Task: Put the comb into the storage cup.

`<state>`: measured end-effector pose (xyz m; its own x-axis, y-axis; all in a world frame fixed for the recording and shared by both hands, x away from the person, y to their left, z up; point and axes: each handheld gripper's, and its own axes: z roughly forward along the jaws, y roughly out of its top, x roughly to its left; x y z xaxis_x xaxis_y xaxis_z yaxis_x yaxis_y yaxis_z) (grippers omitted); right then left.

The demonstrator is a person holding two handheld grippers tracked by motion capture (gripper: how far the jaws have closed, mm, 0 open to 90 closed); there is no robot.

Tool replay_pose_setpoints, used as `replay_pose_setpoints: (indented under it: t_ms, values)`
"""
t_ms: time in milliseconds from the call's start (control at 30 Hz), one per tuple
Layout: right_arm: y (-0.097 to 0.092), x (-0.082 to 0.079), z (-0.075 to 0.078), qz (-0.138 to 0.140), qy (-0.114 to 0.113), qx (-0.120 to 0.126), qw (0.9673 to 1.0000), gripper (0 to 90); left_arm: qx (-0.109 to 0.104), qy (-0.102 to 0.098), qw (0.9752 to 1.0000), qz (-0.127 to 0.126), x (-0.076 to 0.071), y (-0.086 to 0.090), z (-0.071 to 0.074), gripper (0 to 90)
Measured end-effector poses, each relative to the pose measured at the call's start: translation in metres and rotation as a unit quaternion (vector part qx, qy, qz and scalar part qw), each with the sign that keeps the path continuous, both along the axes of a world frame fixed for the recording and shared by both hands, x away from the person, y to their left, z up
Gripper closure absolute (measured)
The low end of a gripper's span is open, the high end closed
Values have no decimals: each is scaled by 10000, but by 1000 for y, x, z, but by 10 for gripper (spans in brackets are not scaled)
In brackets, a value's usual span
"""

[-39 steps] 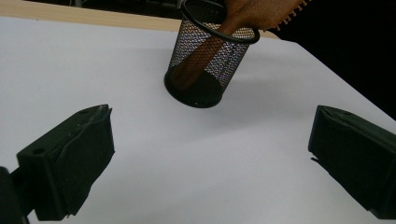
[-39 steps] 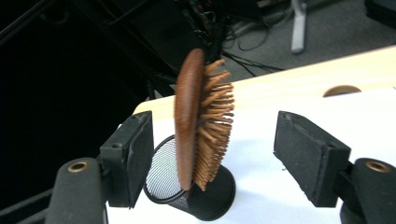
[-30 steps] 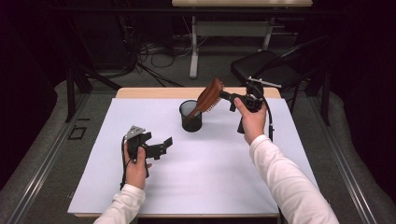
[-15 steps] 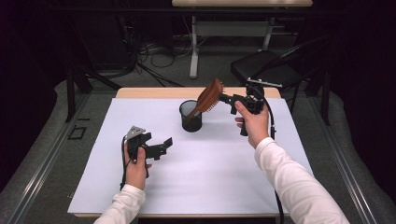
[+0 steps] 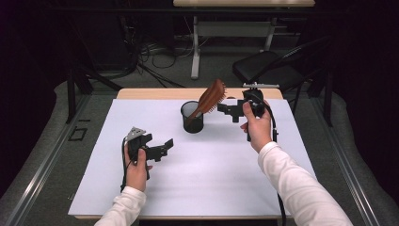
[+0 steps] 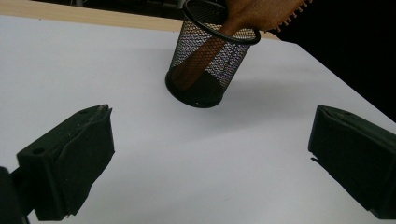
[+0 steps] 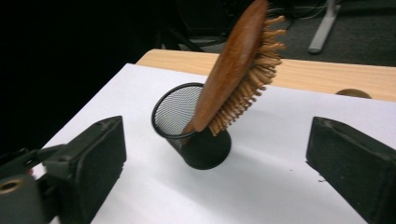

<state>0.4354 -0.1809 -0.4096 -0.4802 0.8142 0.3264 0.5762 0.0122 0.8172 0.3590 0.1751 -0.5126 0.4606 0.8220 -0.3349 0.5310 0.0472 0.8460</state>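
No writing can be read on anything here. The right claw [image 5: 227, 109] is held up off the bench [image 5: 235, 188], pointing across at the brush [image 5: 210, 98]. Its jaws have just been opening and now stand wide, with nothing between them. The left claw [image 5: 162, 148] rests low over the white sheet [image 5: 211, 169], jaws wide too. The wooden brush is smooth and oval with stiff bristles. It leans handle-down in a round black mesh cup [image 5: 192, 117] near the back of the bench.
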Motion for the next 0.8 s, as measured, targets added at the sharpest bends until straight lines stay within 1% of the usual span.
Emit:
replay_pose_setpoints:
  t_ms: [67, 133, 200, 233, 333, 400, 467, 533, 600, 667, 800]
  values:
    - [1, -2, 0, 109, -47, -15, 9999, 18, -26, -8, 10000, 10, -1, 0, 1, 4]
    - [1, -3, -1, 214, -43, -8, 9998, 0, -31, -26, 10000, 5, -1, 1, 2, 3]
    - [1, -5, -1, 255, -41, -37, 9997, 0, -40, -53, 10000, 2, -2, 2, 3, 3]
    - [1, -6, -1, 277, -53, -75, 9996, 0, -42, -56, 10000, 2, -2, 2, 3, 3]
    - [2, -8, -2, 228, -27, -319, 9992, 0, -37, -62, 10000, -13, -3, 2, 4, 3]
    - [1, -9, -3, 234, -24, -371, 9990, 0, -56, -33, 10000, -58, -3, 3, 4, 3]
    - [0, -11, -4, 284, -86, -308, 9991, 0, -62, 23, 9999, -114, -3, 4, 5, 3]
    - [-2, -13, -5, 294, -98, -263, 9992, 0, -59, 70, 9998, -170, -4, 4, 5, 4]
    - [-2, -15, -5, 283, -96, -378, 9988, 0, -36, 104, 9997, -207, -4, 5, 5, 4]
    - [-3, -17, -5, 276, -113, -432, 9986, 0, -29, 116, 9997, -209, -5, 6, 5, 3]
    - [-5, -24, -6, 332, -136, -340, 9988, 0, -16, 108, 9997, -240, -5, 7, 5, 3]
